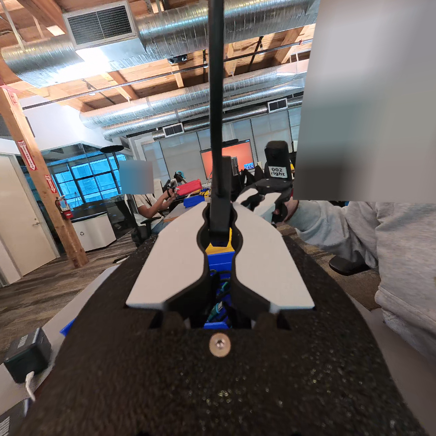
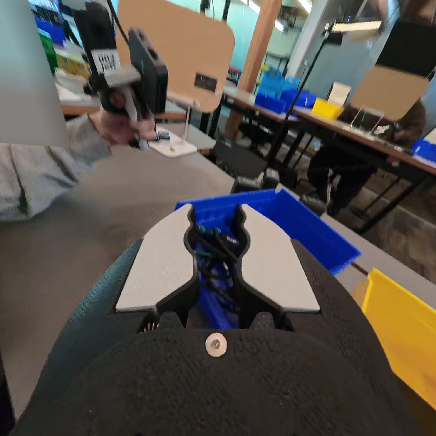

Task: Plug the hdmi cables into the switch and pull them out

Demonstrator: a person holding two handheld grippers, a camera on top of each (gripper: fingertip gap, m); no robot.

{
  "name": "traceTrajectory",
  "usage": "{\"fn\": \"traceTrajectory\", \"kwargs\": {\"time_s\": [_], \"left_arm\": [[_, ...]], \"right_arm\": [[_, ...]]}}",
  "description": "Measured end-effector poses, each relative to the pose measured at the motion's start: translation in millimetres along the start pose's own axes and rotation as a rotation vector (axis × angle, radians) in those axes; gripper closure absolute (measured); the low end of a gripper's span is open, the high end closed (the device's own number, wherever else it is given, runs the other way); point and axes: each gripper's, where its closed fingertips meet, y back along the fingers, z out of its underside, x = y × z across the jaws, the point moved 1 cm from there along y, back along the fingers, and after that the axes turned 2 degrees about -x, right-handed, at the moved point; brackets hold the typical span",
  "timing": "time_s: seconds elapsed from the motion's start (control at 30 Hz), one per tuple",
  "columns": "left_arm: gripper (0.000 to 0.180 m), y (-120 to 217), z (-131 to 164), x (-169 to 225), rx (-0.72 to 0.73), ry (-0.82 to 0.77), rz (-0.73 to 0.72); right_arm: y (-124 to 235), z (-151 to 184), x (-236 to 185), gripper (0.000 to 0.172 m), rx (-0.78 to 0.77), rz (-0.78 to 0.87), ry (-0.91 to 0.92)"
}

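My left gripper (image 1: 220,208) is shut on a black block-shaped plug (image 1: 220,188), and its black cable (image 1: 215,94) runs straight up out of the frame. The right wrist view shows the same gripper raised at the upper left, with the black block (image 2: 148,70) clamped in it. My right gripper (image 2: 215,210) is open with nothing between its pads. It hovers over a blue bin (image 2: 306,224) that holds a tangle of black cables with teal plugs (image 2: 212,245). The right gripper also shows in the left wrist view (image 1: 259,200), open, just right of the plug.
A yellow bin (image 2: 401,330) stands to the right of the blue one on the grey table (image 2: 118,212). Black power bricks (image 2: 247,181) lie at the table's far edge, and another (image 1: 26,354) lies at the left. A white stand base (image 2: 172,144) sits farther back. People sit at tables behind.
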Motion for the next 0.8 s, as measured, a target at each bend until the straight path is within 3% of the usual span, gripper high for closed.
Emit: {"fn": "traceTrajectory", "kwargs": {"time_s": [0.23,0.57,0.8], "left_arm": [[0.167,4.8,-4.3,3.9,0.004,-0.028,0.015],[0.166,12.5,-11.7,5.5,0.024,-0.052,0.014],[0.166,14.3,-12.4,5.7,0.020,-0.059,0.012]], "right_arm": [[6.4,43.1,-0.6,0.136,-0.265,-0.011,0.070],[-0.7,54.8,2.4,0.136,-0.328,-0.014,0.093],[-13.7,71.8,0.0,0.136,-0.486,-0.059,0.188]]}}
